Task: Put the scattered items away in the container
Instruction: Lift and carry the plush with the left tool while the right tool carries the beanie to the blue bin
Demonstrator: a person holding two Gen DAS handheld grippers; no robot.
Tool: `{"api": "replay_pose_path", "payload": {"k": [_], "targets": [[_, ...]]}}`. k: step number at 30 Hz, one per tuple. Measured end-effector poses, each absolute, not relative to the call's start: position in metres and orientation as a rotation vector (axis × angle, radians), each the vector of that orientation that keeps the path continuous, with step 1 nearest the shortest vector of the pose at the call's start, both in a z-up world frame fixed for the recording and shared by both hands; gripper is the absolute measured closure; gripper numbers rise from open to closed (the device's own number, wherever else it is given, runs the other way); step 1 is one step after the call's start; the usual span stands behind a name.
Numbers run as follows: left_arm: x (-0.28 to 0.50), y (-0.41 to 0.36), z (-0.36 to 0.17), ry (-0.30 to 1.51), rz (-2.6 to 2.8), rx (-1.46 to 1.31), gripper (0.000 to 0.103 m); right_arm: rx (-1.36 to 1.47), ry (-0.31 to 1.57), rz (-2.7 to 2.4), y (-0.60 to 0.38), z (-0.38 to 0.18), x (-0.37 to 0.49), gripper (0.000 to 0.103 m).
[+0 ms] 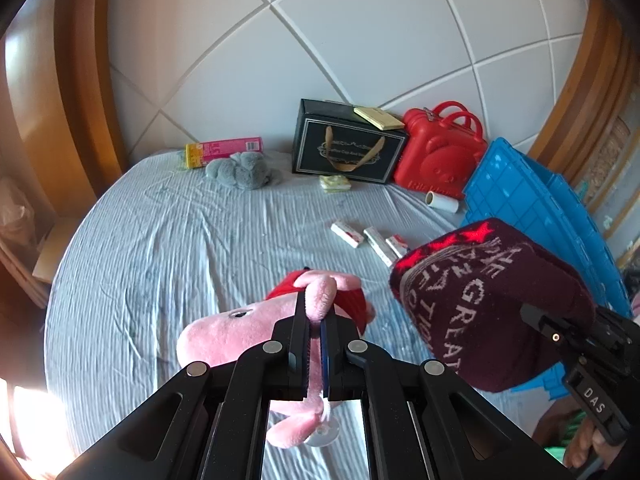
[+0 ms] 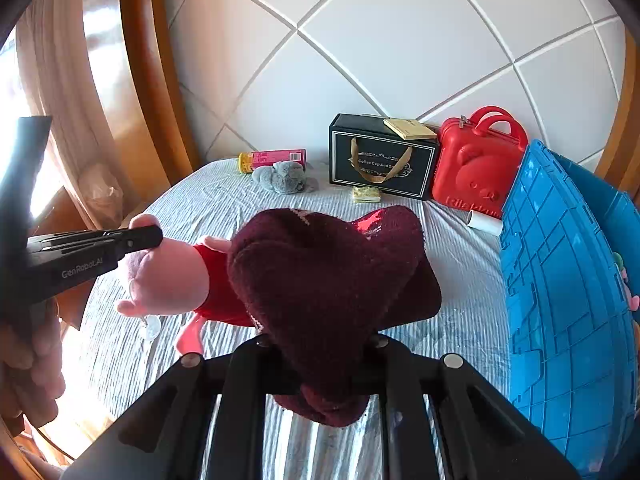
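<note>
My left gripper (image 1: pixel 316 300) is shut on a limb of a pink pig plush (image 1: pixel 216 340) in a red dress, which hangs above the striped bed sheet (image 1: pixel 160 240). My right gripper (image 1: pixel 536 316) is shut on a maroon knit hat (image 1: pixel 480 304) with white lettering and red stars. In the right wrist view the hat (image 2: pixel 328 280) covers the right gripper's (image 2: pixel 320 340) fingertips. The left gripper (image 2: pixel 156 236) and the plush (image 2: pixel 168 276) are to its left. The blue plastic crate (image 2: pixel 560 300) stands at the right, close beside the hat.
Along the white quilted headboard lie a pink tube box (image 1: pixel 224 151), a grey plush (image 1: pixel 240 170), a black gift box (image 1: pixel 348 148) and a red case (image 1: pixel 440 152). A lint roller (image 1: pixel 442 202), a small yellow packet (image 1: pixel 335 184) and small white boxes (image 1: pixel 368 238) lie on the sheet.
</note>
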State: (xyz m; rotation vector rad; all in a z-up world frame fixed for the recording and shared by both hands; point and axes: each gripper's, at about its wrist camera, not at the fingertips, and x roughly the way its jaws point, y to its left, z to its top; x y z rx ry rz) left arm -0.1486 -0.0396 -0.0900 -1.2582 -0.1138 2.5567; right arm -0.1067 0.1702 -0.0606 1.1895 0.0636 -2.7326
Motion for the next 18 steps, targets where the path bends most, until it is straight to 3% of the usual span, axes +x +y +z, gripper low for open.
{"api": "replay_pose_path", "payload": {"k": [18], "targets": [[-0.125, -0.054, -0.053, 0.022, 2.636, -1.14, 0.1, 1.232, 0.05, -2.746, 0.155, -0.063, -0.072, 0.09]]}}
